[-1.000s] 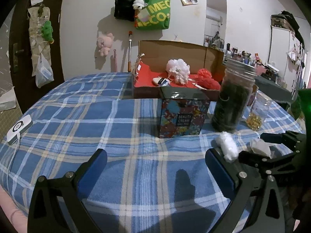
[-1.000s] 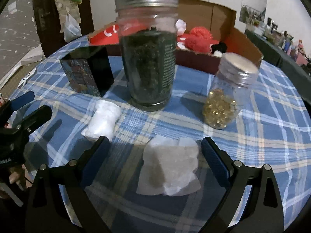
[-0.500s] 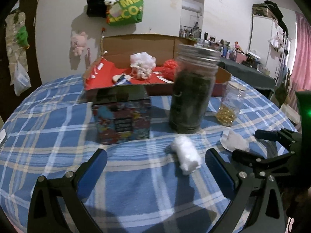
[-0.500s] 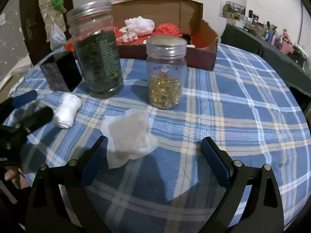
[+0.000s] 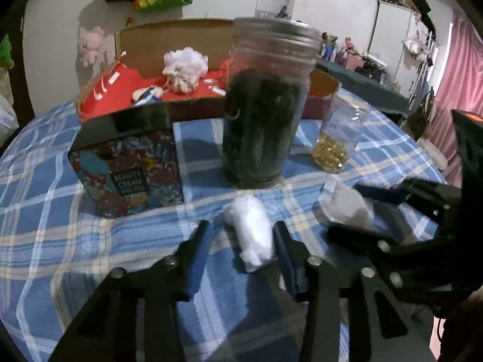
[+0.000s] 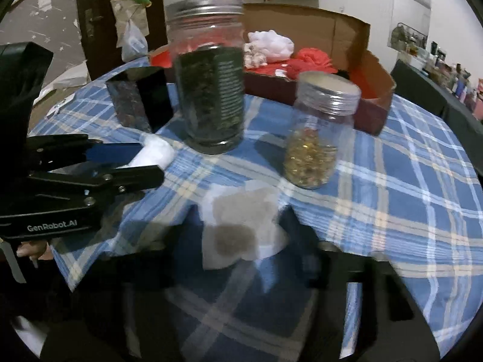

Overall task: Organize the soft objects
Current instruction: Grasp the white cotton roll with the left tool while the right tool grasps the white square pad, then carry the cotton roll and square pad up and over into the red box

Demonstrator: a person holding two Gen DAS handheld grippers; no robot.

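A white cotton roll lies on the blue plaid tablecloth between the blue pads of my left gripper; the jaws have narrowed around it, and I cannot tell if they touch it. It also shows in the right wrist view. A flat white tissue pad lies between the blurred fingers of my right gripper, which has closed in around it; it also shows in the left wrist view. A cardboard box with a red lining holds a white pompom and red fluff.
A tall jar of dark leaves, a small jar of gold beads and a black "Beauty Cream" box stand just behind the soft items. The table edge curves close at the right.
Both grippers moved forward and down and their jaws narrowed: the left around the cotton roll, the right around the tissue pad.
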